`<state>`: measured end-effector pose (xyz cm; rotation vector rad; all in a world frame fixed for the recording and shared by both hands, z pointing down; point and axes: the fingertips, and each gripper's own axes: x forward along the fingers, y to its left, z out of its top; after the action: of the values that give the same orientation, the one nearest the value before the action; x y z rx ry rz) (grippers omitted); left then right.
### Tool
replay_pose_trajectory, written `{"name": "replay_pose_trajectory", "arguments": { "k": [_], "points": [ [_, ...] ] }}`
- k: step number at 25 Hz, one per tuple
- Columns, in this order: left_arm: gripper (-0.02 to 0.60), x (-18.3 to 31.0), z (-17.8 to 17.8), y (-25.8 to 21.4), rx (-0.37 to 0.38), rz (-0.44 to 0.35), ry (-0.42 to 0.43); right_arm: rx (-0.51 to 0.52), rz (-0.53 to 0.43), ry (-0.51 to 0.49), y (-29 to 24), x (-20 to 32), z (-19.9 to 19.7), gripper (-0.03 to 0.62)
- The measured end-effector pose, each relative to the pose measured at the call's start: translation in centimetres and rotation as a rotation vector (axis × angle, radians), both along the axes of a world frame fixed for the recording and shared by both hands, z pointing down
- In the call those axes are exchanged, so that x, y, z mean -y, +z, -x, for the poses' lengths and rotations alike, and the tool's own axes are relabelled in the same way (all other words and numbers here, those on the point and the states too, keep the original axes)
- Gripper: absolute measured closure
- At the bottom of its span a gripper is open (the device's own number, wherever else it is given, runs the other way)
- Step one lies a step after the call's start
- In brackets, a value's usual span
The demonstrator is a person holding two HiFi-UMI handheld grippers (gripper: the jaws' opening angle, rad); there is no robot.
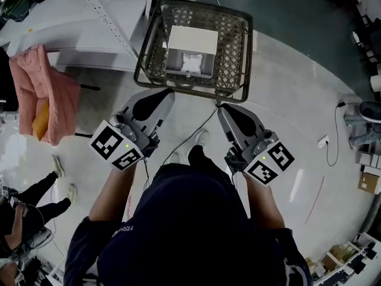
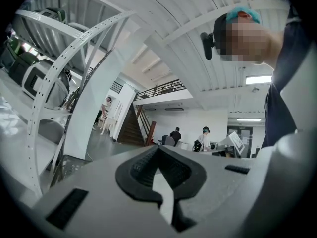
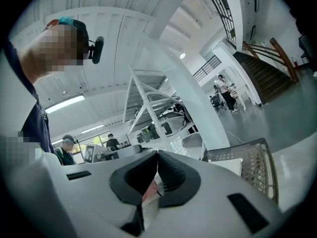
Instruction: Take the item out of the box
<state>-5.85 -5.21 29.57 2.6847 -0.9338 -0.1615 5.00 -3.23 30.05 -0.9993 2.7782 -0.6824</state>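
A wire basket [image 1: 143, 58] stands on the floor in front of me. Inside it is an open white box [image 1: 191, 40] with a crumpled white item [image 1: 191, 62] in its well. Both grippers hover short of the basket's near rim. My left gripper [image 1: 168, 92] is shut and empty, its tip near the near left corner. My right gripper [image 1: 221, 107] is also shut, with nothing held, just below the near right corner. The left gripper view shows the closed jaws [image 2: 158, 148] with a bit of basket mesh [image 2: 69, 165] low on the left. The right gripper view shows the closed jaws [image 3: 157, 152], the basket [image 3: 257, 162] and the box [image 3: 230, 163].
A white metal rack [image 1: 89, 16] stands left of the basket. A pink cloth [image 1: 44, 94] hangs further left. A black cable [image 1: 196, 130] runs across the floor from the basket toward my feet. Another person's legs [image 1: 36, 195] are at the lower left. Cardboard boxes [image 1: 369, 180] sit at the right.
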Motion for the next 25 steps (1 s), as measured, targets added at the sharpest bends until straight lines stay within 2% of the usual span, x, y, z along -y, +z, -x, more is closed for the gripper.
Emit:
{"name": "replay_pose_trajectory", "arguments": {
  "k": [12,18,25],
  "points": [
    [0.577,6.0,-4.4,2.5,0.052,0.045,-0.088,0.027,0.047,-0.086,2.5,5.8,-4.6,0.569],
    [0.577,8.0,-5.4,4.7,0.083,0.079,-0.087,0.029,0.072,-0.09,3.8,7.3,-5.5,0.569],
    [0.577,12.1,-5.5,9.8,0.145,0.124,-0.058,0.006,0.113,-0.077,6.0,9.7,-5.0,0.569]
  ]
}}
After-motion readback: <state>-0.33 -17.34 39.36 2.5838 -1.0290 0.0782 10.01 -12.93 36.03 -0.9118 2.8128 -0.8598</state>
